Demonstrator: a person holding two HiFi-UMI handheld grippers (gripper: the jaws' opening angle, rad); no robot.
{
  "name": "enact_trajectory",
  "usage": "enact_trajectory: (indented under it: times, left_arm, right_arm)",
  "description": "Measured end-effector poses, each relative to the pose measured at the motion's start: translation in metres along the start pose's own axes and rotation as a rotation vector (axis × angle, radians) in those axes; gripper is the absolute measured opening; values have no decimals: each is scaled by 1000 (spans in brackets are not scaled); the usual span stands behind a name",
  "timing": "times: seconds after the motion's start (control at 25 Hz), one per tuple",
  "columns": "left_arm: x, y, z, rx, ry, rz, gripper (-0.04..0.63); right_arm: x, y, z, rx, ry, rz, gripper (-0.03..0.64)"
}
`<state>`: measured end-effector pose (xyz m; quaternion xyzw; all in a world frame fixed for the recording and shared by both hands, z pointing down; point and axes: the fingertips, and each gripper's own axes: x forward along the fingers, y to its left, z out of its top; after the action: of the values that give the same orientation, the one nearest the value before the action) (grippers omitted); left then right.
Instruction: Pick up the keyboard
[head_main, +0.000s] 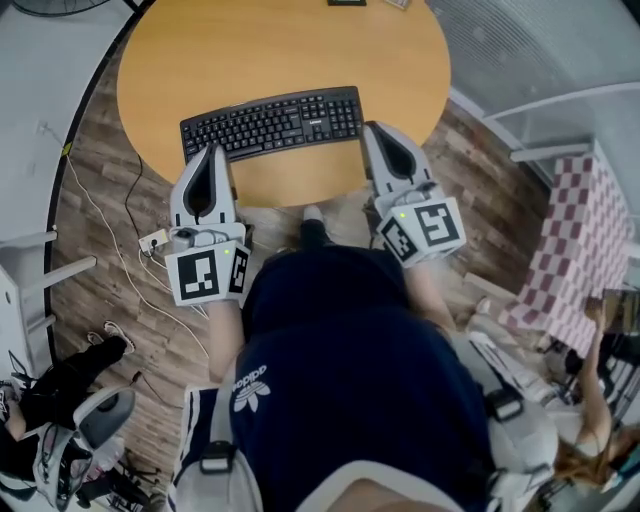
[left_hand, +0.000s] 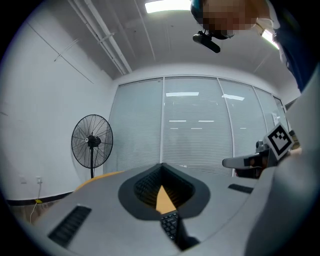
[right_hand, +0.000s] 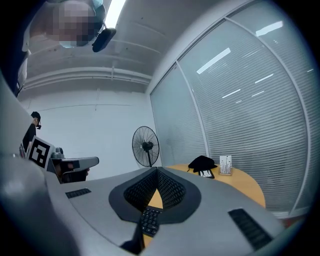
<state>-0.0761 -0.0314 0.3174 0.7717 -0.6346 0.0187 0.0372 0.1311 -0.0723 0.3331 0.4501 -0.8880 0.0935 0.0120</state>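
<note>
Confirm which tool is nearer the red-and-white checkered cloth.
Right. The right tool is left of the red-and-white checkered cloth; the left tool is farther left.

Looking along the left tongs (left_hand: 161, 166): shut, the 2 grey jaws meeting tip to tip. Within the dark ribbed hollow under the tips, a wedge of orange surface (left_hand: 165, 199) and, just below it, a few black keys of the keyboard (left_hand: 171, 225). Beyond, at left, 1 standing fan (left_hand: 92, 140) against a white wall. Straight ahead, a glass wall with lowered blinds (left_hand: 200, 130). At right, the right tongs (left_hand: 227, 162) pointing leftward, with a black-and-white marker cube (left_hand: 280, 139) behind the tip. Overhead, a ceiling light (left_hand: 167, 6) and a small black camera (left_hand: 206, 42).
</note>
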Motion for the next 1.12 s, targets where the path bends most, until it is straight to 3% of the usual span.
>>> enact_trajectory:
  times: [0.52, 1.12]
  left_arm:
    - [26, 22, -13, -33, 31, 68, 2]
    - [75, 69, 5, -20, 32, -31, 2]
  right_arm:
    - [30, -29, -18, 17, 66, -1, 2]
    - [61, -27, -2, 41, 45, -139, 2]
